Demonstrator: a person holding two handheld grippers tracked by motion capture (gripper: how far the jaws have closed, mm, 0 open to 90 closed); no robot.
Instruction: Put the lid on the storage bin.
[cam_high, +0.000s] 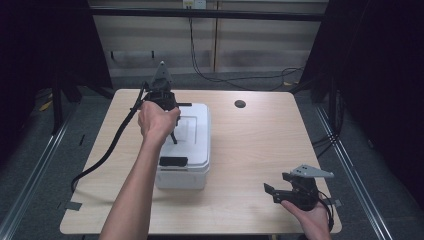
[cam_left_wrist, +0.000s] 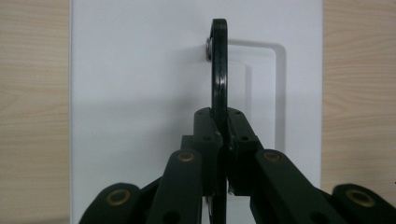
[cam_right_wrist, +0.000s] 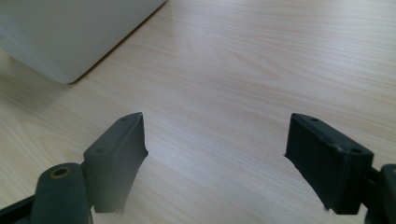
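Nearest the high camera, the right gripper (cam_high: 278, 192) rested in the person's hand at the near right corner of the table (cam_high: 260, 150), its jaws spread wide with nothing but bare wood between them; in the right gripper view the two black pads (cam_right_wrist: 120, 151) stood well apart over the tabletop. It seemed parked there to stay out of the way while the other hand worked.

Farther out, the left gripper (cam_left_wrist: 223, 140) was clenched on the black handle (cam_left_wrist: 219, 70) of the white box (cam_high: 192, 145), which stood on the left half of the table, nearer the left edge than the right. In the left gripper view the handle rose upright, edge-on, from between the closed jaws, pivoted up out of the shallow recess in the lid (cam_left_wrist: 140, 93). Holding it by that thin bar looked like the way to lift or carry the box, or to raise the lid. A black latch (cam_high: 173, 161) sat at the lid's near edge, apparently fastened.

With the lid down, whatever the box held could not be seen. A dark round hole (cam_high: 240, 104) marked the table near its far edge.
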